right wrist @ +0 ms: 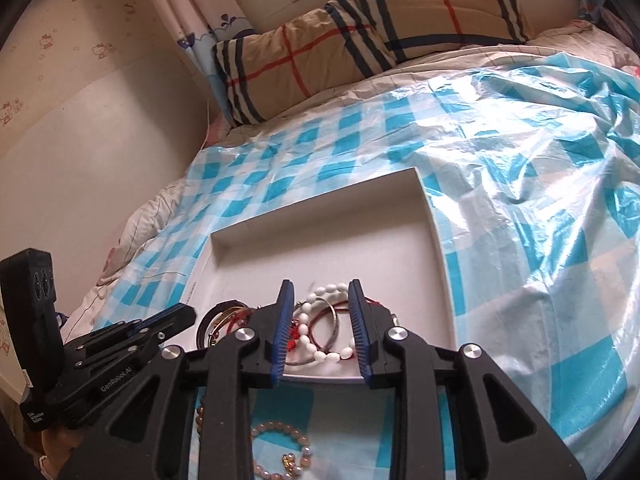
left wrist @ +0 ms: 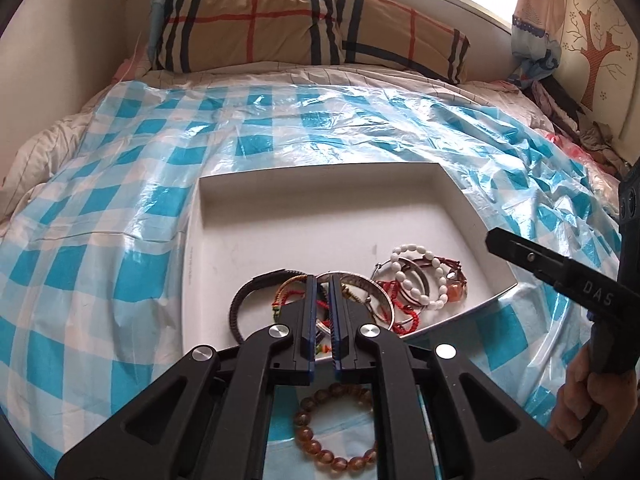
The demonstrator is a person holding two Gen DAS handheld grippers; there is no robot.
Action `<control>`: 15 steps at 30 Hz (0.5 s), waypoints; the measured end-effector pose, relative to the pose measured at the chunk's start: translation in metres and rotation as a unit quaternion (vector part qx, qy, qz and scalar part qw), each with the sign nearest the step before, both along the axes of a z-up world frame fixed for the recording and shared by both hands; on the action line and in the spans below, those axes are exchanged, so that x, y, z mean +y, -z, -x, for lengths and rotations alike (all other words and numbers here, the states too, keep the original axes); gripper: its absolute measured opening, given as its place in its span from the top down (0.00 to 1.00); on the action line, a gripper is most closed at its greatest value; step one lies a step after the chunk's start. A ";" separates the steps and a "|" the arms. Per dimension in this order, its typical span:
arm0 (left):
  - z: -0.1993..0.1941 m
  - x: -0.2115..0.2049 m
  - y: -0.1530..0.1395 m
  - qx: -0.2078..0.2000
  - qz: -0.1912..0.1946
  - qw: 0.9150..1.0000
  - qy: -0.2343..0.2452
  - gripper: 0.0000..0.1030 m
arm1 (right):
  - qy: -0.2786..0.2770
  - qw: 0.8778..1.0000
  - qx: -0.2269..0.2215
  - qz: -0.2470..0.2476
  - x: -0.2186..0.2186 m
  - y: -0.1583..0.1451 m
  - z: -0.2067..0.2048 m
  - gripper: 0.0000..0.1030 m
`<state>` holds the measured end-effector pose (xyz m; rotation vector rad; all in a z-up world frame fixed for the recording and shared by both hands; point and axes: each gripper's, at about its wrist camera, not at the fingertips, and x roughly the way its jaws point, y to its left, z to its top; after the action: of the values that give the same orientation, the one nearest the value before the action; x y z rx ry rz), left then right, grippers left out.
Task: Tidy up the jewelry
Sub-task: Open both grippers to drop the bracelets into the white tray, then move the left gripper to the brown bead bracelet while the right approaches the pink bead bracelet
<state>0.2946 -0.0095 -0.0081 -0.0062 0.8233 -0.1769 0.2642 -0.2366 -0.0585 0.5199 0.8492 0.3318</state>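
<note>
A blue-checked plastic sheet (left wrist: 120, 208) covered the bed. On it, a white tray (left wrist: 320, 216) held bracelets (left wrist: 416, 280) heaped at its near edge. The left gripper (left wrist: 324, 280) was nearly closed over them, gripping nothing visible; the right gripper (right wrist: 320, 292) stood wide.

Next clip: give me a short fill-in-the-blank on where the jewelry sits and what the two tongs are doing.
1. The white bead bracelet lies inside the white ____, whose rim shows at the back.
2. The brown bead bracelet lies outside it, on the blue-and-white checked ____.
3. The left tongs are nearly ____, over the tangle of bangles.
4. The right tongs are ____, with the white beads showing between the pads.

Missing words: tray; plastic sheet; shut; open
</note>
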 end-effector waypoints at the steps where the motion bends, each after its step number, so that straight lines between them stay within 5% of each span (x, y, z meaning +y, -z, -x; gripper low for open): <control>1: 0.005 0.006 0.000 0.001 0.001 1.000 -0.005 0.92 | 0.000 1.000 0.004 -0.001 -0.003 0.000 0.006 0.71; 10: 0.061 0.040 0.017 0.026 0.019 0.999 -0.032 0.70 | -0.077 0.996 0.038 0.016 0.021 0.010 0.053 0.69; 15: 0.064 0.032 0.038 0.054 0.007 0.998 -0.010 0.66 | -0.114 0.992 0.056 0.029 0.048 0.021 0.053 0.69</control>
<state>0.2309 0.0223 -0.0461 -0.0377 0.9297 -0.1647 0.2114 -0.1891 -0.0799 0.3898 1.0264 0.4882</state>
